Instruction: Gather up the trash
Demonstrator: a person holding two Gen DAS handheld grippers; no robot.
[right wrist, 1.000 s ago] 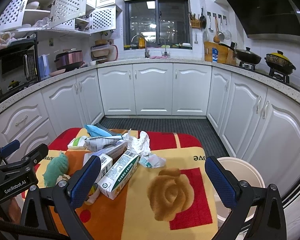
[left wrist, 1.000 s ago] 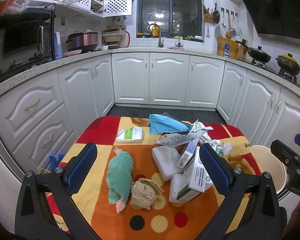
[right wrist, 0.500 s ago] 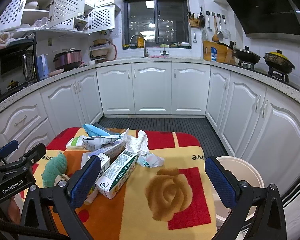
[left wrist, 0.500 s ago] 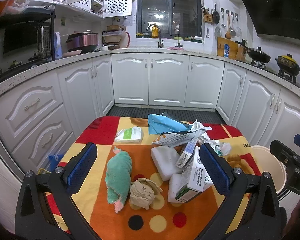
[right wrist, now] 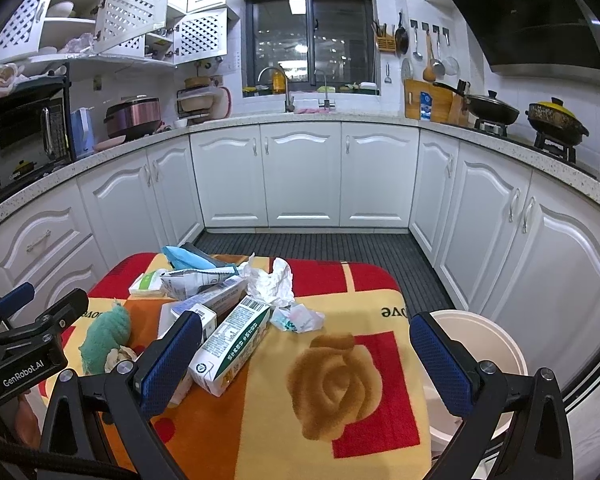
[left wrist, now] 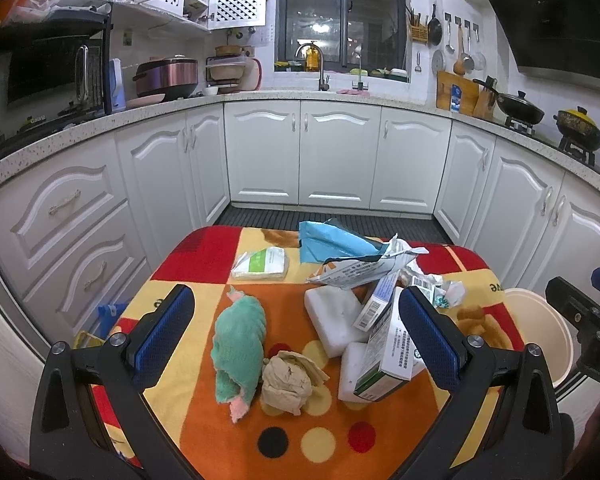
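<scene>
The left gripper is spread wide and empty at the bottom of its frame, above a green cloth and a crumpled brown paper ball; the right gripper is likewise released, holding nothing; a milk carton lies at centre left on the patterned tablecloth; a cream waste bin stands at lower right.

Trash heaped on bench: green-white carton on its side against white foam blocks, crumpled brown paper touching teal cloth, blue bag behind; cream bin just beside bench.
</scene>
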